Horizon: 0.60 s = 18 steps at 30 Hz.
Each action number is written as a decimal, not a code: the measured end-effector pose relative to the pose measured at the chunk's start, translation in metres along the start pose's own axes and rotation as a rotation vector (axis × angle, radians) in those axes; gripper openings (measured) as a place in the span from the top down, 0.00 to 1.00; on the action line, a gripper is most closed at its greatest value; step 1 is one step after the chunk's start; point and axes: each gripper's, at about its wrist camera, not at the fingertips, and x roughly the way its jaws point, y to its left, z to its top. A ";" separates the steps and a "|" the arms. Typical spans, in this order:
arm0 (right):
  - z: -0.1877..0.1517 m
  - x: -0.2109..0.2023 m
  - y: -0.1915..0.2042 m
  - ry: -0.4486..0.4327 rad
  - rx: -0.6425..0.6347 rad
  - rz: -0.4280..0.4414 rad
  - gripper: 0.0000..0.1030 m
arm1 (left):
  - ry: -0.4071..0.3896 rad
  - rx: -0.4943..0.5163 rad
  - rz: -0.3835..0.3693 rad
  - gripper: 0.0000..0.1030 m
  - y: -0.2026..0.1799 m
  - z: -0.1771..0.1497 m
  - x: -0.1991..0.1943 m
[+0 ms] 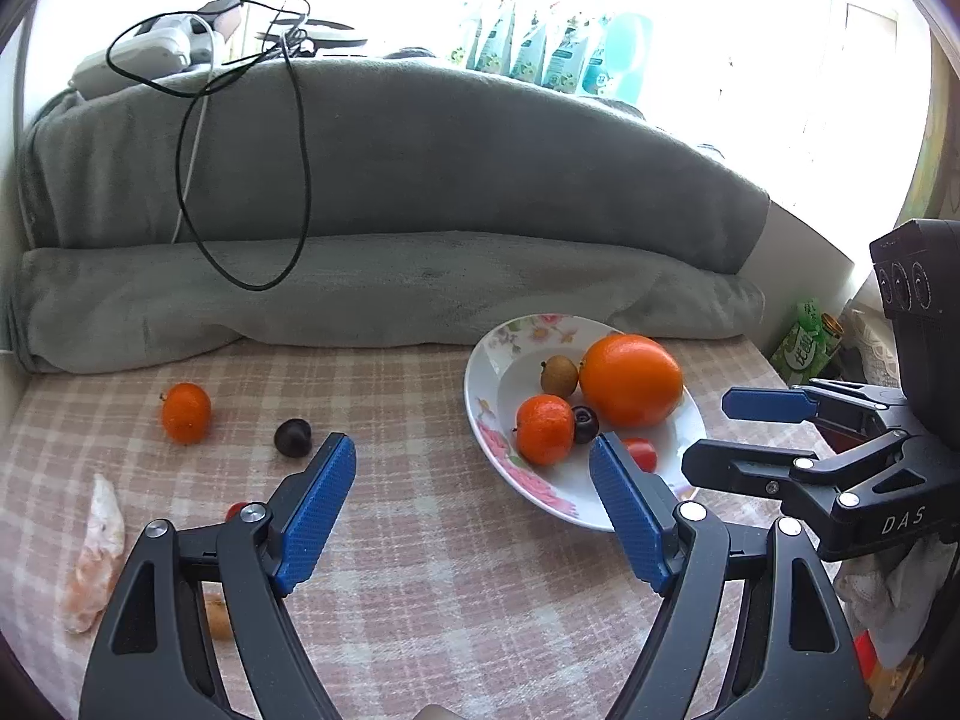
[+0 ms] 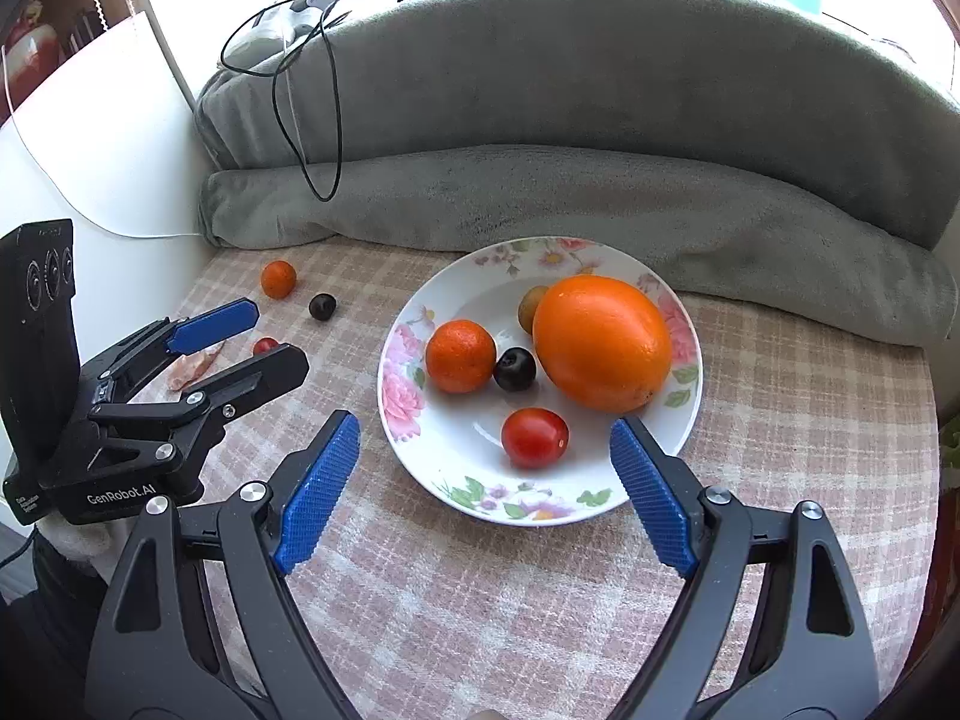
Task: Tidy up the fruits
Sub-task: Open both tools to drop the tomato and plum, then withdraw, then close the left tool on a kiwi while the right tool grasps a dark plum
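Note:
A floral white plate point(image 2: 456, 468) point(image 1: 498, 372) holds a big orange point(image 2: 600, 342) point(image 1: 630, 378), a mandarin point(image 2: 459, 354) point(image 1: 543, 429), a dark plum point(image 2: 514, 369) point(image 1: 585, 423), a kiwi point(image 2: 531, 306) point(image 1: 558, 375) and a cherry tomato point(image 2: 534, 437) point(image 1: 642, 453). On the checked cloth to its left lie a mandarin point(image 1: 186, 412) point(image 2: 278, 279), a dark plum point(image 1: 293, 437) point(image 2: 322, 306) and a cherry tomato point(image 1: 235, 510) point(image 2: 264, 345). My left gripper point(image 1: 474, 462) point(image 2: 267, 336) is open and empty between the plum and the plate. My right gripper point(image 2: 483, 438) point(image 1: 714, 432) is open and empty over the plate's near edge.
A grey blanket point(image 1: 390, 180) is piled along the back with black cables point(image 1: 300, 138) hanging over it. A pale crumpled wrapper point(image 1: 99, 546) lies at the left edge. A green carton point(image 1: 804, 342) stands at the far right. A white wall point(image 2: 102, 138) borders the left side.

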 end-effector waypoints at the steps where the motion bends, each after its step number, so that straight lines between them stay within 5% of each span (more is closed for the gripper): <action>1: 0.002 0.001 0.002 -0.001 -0.003 0.002 0.15 | -0.001 -0.002 0.003 0.22 0.003 -0.001 -0.002; 18: 0.038 0.028 0.042 -0.003 -0.011 0.130 0.15 | 0.019 -0.041 0.102 0.22 0.063 -0.038 -0.033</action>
